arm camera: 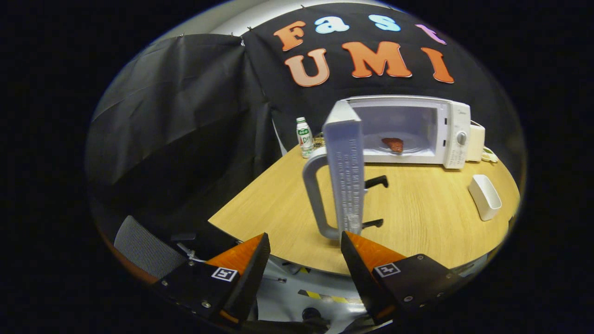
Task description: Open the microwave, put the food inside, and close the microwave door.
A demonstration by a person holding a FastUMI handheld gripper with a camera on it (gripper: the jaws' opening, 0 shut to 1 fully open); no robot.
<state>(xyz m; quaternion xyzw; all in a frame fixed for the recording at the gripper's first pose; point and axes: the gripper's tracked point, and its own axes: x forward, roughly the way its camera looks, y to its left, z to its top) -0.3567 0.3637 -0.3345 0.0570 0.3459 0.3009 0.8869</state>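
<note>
Food in, door left to shut.

The food point(393, 144) lies on the turntable inside the microwave point(417, 132), which stands along the table's point(417, 218) far edge; the door point(345, 174) swings wide, its handle point(315, 195) just ahead of the fingers. The gripper point(304, 246) is spread and holds nothing, level and low off the table's near edge. Best push flat on the door's outer face, following its arc until it latches.
</note>
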